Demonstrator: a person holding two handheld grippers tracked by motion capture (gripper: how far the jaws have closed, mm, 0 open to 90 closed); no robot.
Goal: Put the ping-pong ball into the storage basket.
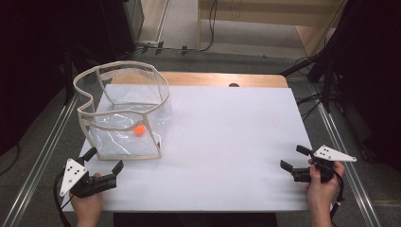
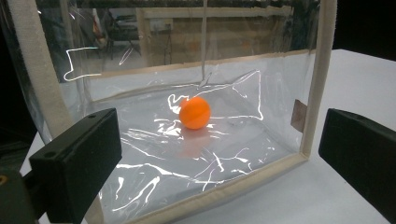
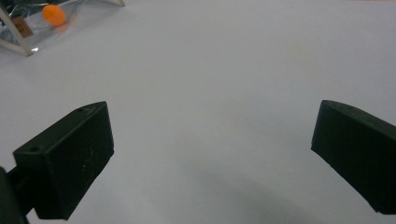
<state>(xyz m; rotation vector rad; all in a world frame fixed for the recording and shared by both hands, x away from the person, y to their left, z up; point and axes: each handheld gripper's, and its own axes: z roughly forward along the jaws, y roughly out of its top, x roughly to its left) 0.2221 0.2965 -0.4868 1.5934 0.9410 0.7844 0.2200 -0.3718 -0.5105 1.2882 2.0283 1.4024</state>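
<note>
A clear plastic bag with a cream fabric trim (image 1: 124, 111) stands open at the table's left. An orange ball (image 1: 139, 130) rests on its floor, seen through the near wall in the left gripper view as the orange ball (image 2: 194, 112). My left gripper (image 1: 104, 159) is open just in front of the bag's near bottom edge (image 2: 224, 189), with nothing between its jaws. My right gripper (image 1: 293, 158) is open near the table's right front edge, empty, over bare white surface. In the right gripper view the ball (image 3: 53, 14) and the bag's corner (image 3: 18, 44) lie far off at top left.
The white table top (image 1: 227, 137) stretches between the two grippers. A wooden strip (image 1: 222, 79) runs along the far edge. Metal rails (image 1: 42, 156) flank the table, and cables (image 1: 312, 101) lie on the floor at right.
</note>
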